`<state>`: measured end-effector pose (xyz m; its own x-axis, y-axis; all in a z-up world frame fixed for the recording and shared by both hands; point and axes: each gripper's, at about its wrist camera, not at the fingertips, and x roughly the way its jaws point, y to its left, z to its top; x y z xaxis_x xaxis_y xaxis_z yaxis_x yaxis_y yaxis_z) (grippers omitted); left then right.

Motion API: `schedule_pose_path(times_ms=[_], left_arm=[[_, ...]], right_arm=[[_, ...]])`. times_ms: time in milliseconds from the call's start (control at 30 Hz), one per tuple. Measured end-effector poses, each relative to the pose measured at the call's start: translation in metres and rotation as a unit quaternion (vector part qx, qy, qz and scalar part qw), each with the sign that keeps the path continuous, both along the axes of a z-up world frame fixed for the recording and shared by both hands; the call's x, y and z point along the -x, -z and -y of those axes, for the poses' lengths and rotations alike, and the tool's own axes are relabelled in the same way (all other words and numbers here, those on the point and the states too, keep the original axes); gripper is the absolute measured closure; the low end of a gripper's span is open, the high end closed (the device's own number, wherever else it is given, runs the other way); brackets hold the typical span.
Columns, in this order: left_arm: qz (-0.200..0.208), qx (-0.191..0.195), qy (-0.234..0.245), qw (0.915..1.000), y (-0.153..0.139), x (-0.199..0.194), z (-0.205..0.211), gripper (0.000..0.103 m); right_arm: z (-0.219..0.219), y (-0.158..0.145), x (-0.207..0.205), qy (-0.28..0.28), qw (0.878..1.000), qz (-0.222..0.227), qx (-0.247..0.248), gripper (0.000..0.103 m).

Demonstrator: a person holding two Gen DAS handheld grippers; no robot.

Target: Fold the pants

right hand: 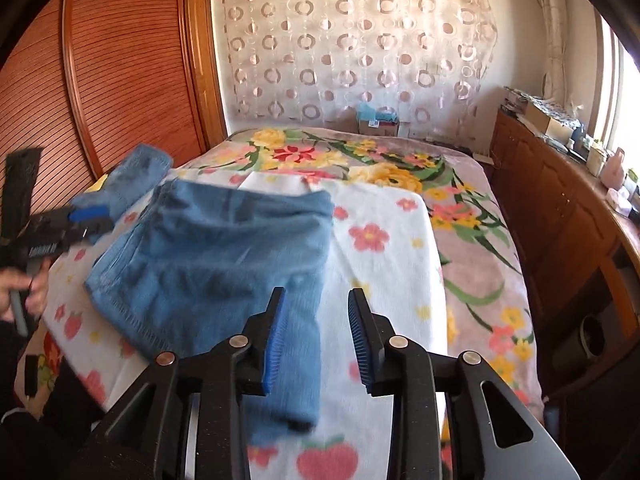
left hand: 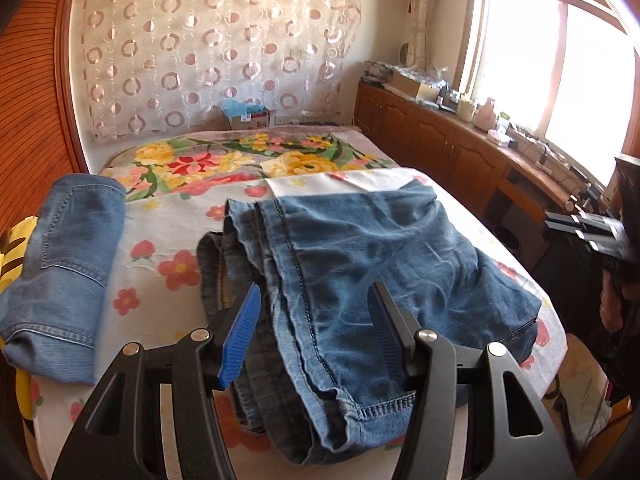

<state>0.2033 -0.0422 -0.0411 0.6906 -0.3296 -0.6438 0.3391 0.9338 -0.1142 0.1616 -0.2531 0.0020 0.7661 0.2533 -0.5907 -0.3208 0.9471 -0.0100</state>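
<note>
Denim pants (left hand: 360, 264) were laid folded on the bed (left hand: 168, 256), both grippers (left hand: 316, 320) (right hand: 316, 332) held released above them.

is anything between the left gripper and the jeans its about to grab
Nothing visible. The open left gripper hangs directly over the half-folded blue denim jeans on the floral bedspread; the second folded denim pair lies off to the side.

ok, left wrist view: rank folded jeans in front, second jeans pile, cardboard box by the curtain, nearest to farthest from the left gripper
1. Folded jeans: directly under and ahead of the left gripper, between its open fingers.
2. Second jeans pile: off to the left, near the bed's edge.
3. Cardboard box: far end of the bed, against the curtain.
</note>
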Motion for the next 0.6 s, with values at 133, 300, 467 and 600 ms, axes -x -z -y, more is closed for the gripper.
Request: schedule_pose_path(times_ms=[133,300,467,600], left_arm=[[-0.010,-0.013,0.002,0.9999,0.009,-0.010,0.004,0.046],[-0.025,-0.032,0.002,0.9992,0.022,-0.023,0.004,0.046],[-0.041,-0.037,-0.009,0.9984,0.035,-0.035,-0.003,0.046],[-0.047,-0.035,-0.006,0.9983,0.040,-0.040,-0.006,0.046]], right_arm=[[-0.008,0.015,-0.052,0.006,1.000,-0.014,0.003,0.071],[-0.010,0.028,-0.107,0.004,0.999,-0.041,-0.014,0.071],[-0.017,0.033,-0.151,-0.011,0.997,-0.072,-0.002,0.071],[-0.026,0.032,-0.167,-0.028,0.996,-0.083,0.017,0.072]])
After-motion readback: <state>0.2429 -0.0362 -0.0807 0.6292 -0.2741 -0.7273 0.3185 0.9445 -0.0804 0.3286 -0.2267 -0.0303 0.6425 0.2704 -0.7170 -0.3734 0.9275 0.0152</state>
